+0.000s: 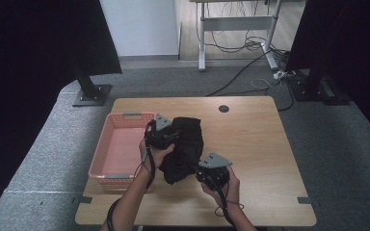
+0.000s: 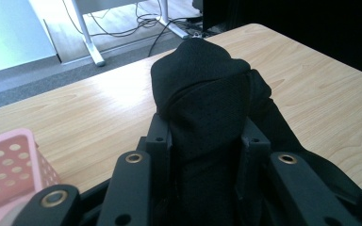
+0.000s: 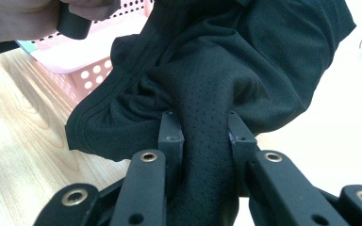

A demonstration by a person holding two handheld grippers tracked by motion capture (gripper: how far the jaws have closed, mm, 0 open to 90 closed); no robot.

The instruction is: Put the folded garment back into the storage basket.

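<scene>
A black mesh garment point(image 1: 185, 147) hangs bunched between my two grippers over the wooden table point(image 1: 250, 139). My left gripper point(image 1: 171, 136) is shut on its upper part, beside the pink basket. In the left gripper view the black garment point(image 2: 207, 108) bulges up between the jaws of that gripper point(image 2: 206, 136). My right gripper point(image 1: 203, 172) is shut on the lower end, nearer the table's front edge. Its own view shows the perforated garment point(image 3: 207, 94) pinched between the right gripper's point(image 3: 202, 129) jaws.
A pink perforated basket point(image 1: 120, 144) stands on the table's left side, also seen as the basket point(image 2: 9, 165) and the basket point(image 3: 94, 70) in the gripper views. A round cable hole point(image 1: 224, 109) lies at the table's far edge. Black stands and cables sit on the floor beyond.
</scene>
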